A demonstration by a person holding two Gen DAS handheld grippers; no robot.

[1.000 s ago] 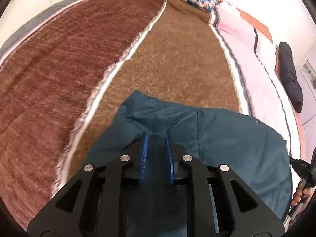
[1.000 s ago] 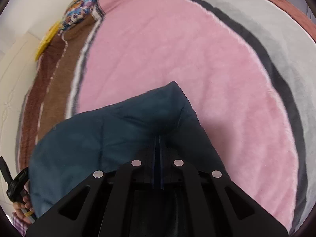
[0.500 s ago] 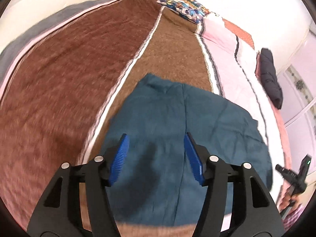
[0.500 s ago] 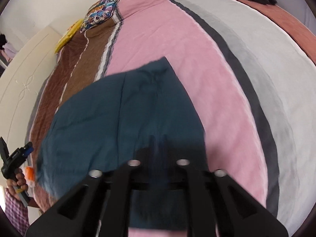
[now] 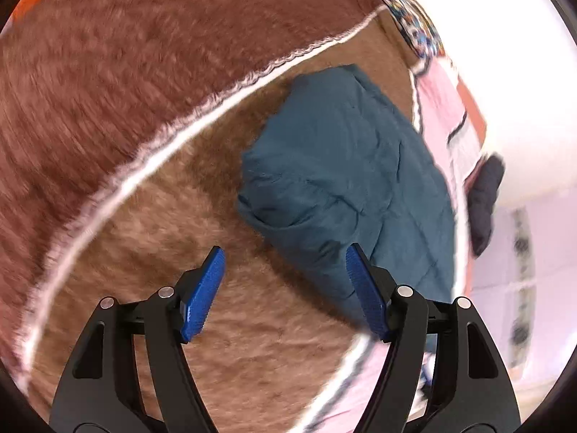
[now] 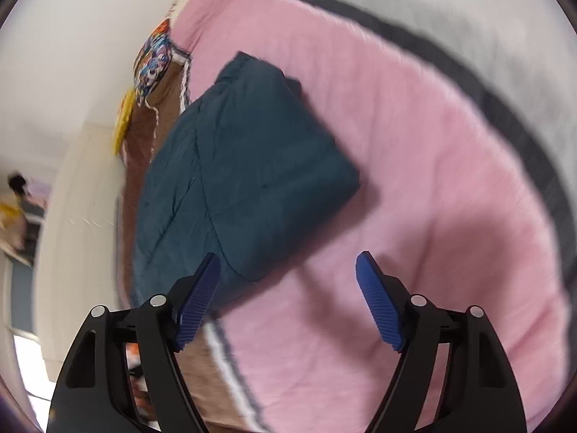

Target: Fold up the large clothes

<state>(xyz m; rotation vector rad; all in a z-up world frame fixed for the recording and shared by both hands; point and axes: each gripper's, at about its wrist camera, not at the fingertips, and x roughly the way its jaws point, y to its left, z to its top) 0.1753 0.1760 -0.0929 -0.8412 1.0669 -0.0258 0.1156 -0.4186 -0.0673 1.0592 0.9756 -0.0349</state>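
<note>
- Left claw: jaws spread wide, nothing between the blue ribbed pads; it hangs above the blanket.
- Right claw: likewise wide apart and empty, pads clear of any cloth.
- Garment: teal, lying ahead of the left claw and off to its right; its near edge runs close beside the right-hand pad. Whether they touch, cannot tell.
- In the right wrist view the garment sits ahead and to the left of the claw; its near corner is just beside the left-hand pad.
- Step, judged: a fold appears laid down and both claws are free. The garment reads as a compact, roughly rectangular bundle, several layers thick at the edges.
- Next move, judged: either another halving fold or finish. A further fold calls for pinching all layers at one edge together, one claw per corner, and lifting evenly.
- Materials: garment is a thin, smooth woven fabric, faintly creased with diagonal stitch or crease lines; probably slippery, layers may slide apart.
- Blanket is plush and fuzzy, in brown, pink and grey bands with white stripes.
- Both views are motion-blurred; fine detail is uncertain.
</note>
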